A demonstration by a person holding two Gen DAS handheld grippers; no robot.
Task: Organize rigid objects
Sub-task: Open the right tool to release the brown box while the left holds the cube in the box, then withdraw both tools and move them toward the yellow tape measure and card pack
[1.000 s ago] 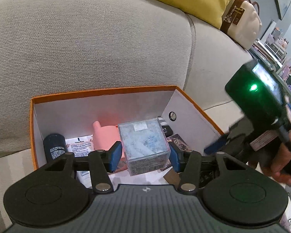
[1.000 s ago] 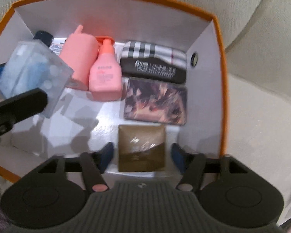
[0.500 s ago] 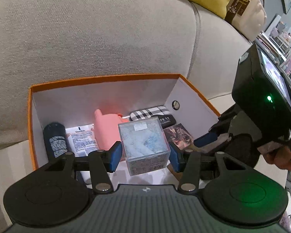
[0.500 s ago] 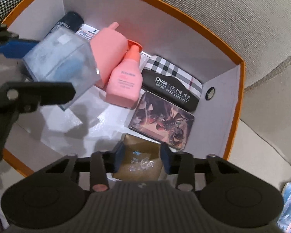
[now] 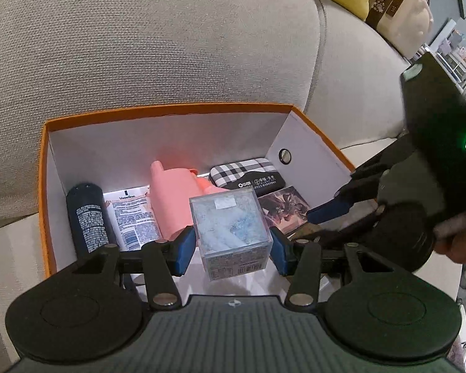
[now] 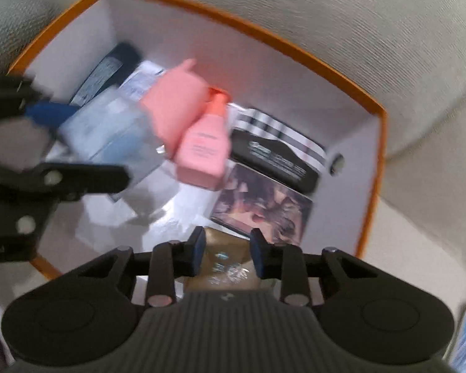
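Note:
My left gripper (image 5: 231, 248) is shut on a clear plastic cube (image 5: 230, 230) with pale blue contents and holds it above the front of the orange-rimmed white box (image 5: 171, 110). The right wrist view shows the same cube (image 6: 108, 136), blurred, at the left. My right gripper (image 6: 226, 248) points down into the box's near right corner, its jaws closing. A flat brown packet (image 6: 230, 269) lies on the box floor beneath them, and the pads do not press it. One blue right finger (image 5: 327, 211) shows in the left wrist view.
In the box lie a dark can (image 5: 88, 217), a Vaseline tube (image 5: 136, 214), a pink cup (image 5: 171, 199), a pink pump bottle (image 6: 205, 146), a plaid case (image 5: 245, 174) and a patterned flat box (image 5: 282, 208). The box sits on a beige sofa (image 5: 139, 46).
My right gripper's jaws have narrowed over the brown packet and the gripper has rolled, so the box looks turned. My left gripper still holds the cube in much the same place.

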